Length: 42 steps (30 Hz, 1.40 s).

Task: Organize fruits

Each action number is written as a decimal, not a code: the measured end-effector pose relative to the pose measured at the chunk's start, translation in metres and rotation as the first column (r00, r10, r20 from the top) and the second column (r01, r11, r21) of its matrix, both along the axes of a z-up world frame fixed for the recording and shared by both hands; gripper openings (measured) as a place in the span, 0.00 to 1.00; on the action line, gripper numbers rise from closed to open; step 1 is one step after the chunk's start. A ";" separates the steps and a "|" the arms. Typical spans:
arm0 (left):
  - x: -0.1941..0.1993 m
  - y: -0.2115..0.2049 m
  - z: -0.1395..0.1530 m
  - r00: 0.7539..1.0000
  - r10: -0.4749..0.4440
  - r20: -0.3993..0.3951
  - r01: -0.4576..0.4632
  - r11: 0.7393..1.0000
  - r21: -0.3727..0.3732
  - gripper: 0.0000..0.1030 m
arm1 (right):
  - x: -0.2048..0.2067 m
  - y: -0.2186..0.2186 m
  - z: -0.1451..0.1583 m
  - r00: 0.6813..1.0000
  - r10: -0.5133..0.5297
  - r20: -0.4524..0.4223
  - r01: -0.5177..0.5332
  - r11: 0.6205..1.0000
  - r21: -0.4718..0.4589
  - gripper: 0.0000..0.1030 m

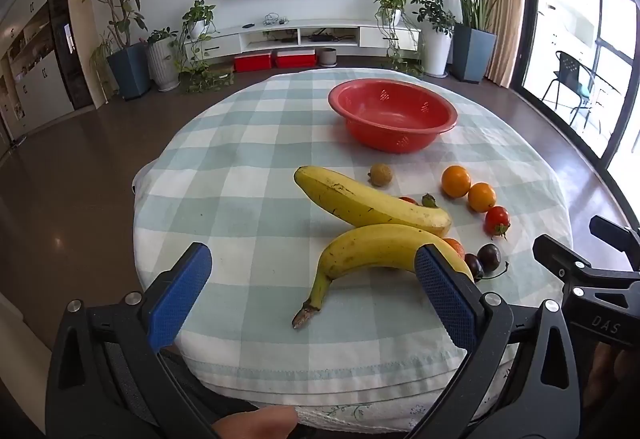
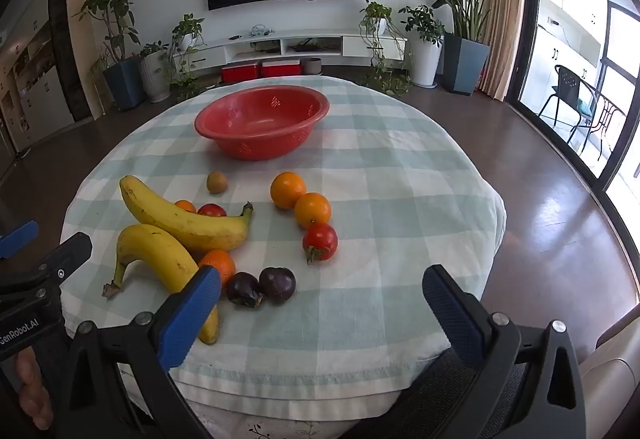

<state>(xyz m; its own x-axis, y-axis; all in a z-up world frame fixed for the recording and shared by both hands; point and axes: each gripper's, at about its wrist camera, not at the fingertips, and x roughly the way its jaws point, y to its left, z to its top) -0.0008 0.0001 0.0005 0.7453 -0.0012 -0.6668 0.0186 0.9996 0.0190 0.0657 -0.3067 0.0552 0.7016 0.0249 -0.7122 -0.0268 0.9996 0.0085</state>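
Note:
A red bowl [image 1: 394, 115] [image 2: 262, 121] stands empty at the far side of the checked table [image 1: 248, 167] [image 2: 400, 191]. Two bananas [image 1: 370, 201] [image 2: 180, 217] lie crossed in front of it. Beside them lie two oranges [image 1: 456, 181] [image 2: 288, 189], a tomato [image 1: 497, 220] [image 2: 320, 241], two dark plums [image 1: 489, 257] [image 2: 277, 284], a small brown fruit [image 1: 380, 174] [image 2: 217, 182] and small orange and red fruits partly hidden by the bananas. My left gripper [image 1: 314, 289] is open and empty near the front banana [image 1: 380, 249]. My right gripper [image 2: 322, 305] is open and empty near the plums.
The table's rounded front edge [image 1: 320, 379] [image 2: 304, 375] lies just under both grippers. Brown floor surrounds the table. A TV console and potted plants [image 1: 128, 51] stand along the back wall. A glass door and a black chair [image 2: 576, 99] are at the right.

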 end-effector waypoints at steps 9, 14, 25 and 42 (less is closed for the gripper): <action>0.000 -0.001 0.000 1.000 0.004 -0.009 -0.004 1.000 0.010 1.00 | 0.000 0.001 -0.002 1.000 0.002 0.000 -0.002 1.000 -0.004 1.00; -0.001 -0.006 -0.005 1.000 0.004 -0.015 -0.003 1.000 0.012 1.00 | 0.000 0.001 -0.002 1.000 0.003 -0.001 -0.003 1.000 -0.006 1.00; -0.002 -0.007 -0.009 1.000 0.000 -0.024 0.000 1.000 -0.002 1.00 | -0.001 0.003 -0.003 1.000 0.002 -0.002 -0.002 1.000 -0.008 1.00; -0.002 -0.006 -0.009 1.000 0.000 -0.027 0.000 1.000 -0.008 1.00 | 0.000 0.004 -0.004 1.000 0.002 -0.007 -0.002 1.000 -0.009 1.00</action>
